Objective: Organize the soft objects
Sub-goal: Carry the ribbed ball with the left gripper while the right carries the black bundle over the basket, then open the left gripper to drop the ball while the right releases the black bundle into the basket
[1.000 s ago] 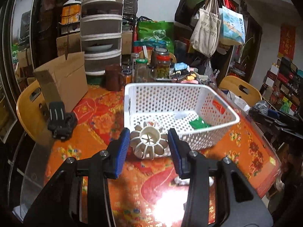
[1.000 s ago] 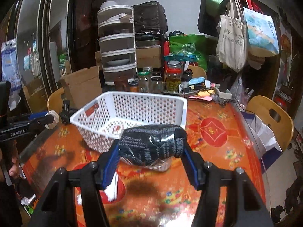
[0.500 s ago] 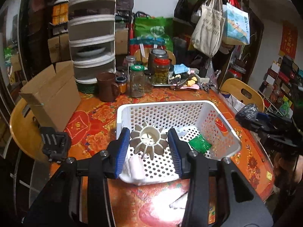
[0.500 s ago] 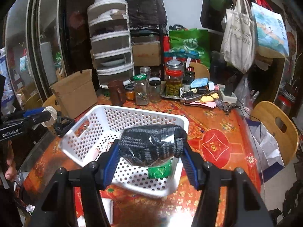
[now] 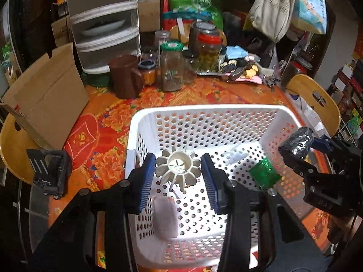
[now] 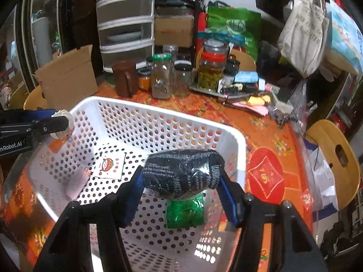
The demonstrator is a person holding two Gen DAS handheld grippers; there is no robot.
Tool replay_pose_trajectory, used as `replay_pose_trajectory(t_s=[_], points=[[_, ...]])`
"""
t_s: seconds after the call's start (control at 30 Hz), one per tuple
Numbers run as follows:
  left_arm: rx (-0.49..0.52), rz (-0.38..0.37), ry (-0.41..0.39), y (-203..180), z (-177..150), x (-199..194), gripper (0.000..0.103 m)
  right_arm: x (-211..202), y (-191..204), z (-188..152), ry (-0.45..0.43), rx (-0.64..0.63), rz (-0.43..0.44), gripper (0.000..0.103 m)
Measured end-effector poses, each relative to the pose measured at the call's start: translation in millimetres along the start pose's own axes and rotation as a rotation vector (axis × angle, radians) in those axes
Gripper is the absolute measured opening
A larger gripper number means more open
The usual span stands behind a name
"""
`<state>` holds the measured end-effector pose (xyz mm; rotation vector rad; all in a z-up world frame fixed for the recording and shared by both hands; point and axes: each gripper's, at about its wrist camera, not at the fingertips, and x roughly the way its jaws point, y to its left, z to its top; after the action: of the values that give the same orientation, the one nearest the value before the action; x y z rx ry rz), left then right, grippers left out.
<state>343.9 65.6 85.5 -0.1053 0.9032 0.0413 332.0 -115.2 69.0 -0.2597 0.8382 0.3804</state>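
I'm holding both grippers over basket: left gripper pinching flower toy, right gripper pinching knit bundle.

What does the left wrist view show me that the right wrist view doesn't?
Only the left wrist view shows the black clip-like gadget on the table left of the basket, and the clear wrapper on the basket floor. Only the right wrist view shows the white tomato-print packet face up. Both show the white basket, the green packet, the pale pink pouch, the left gripper clamping the white flower-shaped piece, and the right gripper clamping the dark knit bundle.
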Motion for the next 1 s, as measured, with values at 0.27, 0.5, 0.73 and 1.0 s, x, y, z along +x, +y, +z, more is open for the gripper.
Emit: replay_pose_trajectory(t_s=[0.27, 0.5, 0.73, 1.0], points=[[0.008, -0.010, 0.031, 6.3, -8.9, 25.0, 0.039, 19.1, -1.7, -5.4, 0.043, 0.021, 0.034, 0.062], [-0.006, -0.007, 0.043, 11.7, -16.0, 37.3, 0.039, 22.3, -2.0, -9.1, 0.033, 0.033, 0.029, 0.062], [0.002, -0.023, 0.035, 10.3, -19.9, 40.5, 0.052, 21.8, -5.8, -14.2, 0.010, 0.056, 0.038, 0.065], [0.041, -0.053, -0.043, -7.9, -25.1, 15.4, 0.103, 3.5, 1.6, -18.0, -0.043, 0.045, 0.069, 0.103]])
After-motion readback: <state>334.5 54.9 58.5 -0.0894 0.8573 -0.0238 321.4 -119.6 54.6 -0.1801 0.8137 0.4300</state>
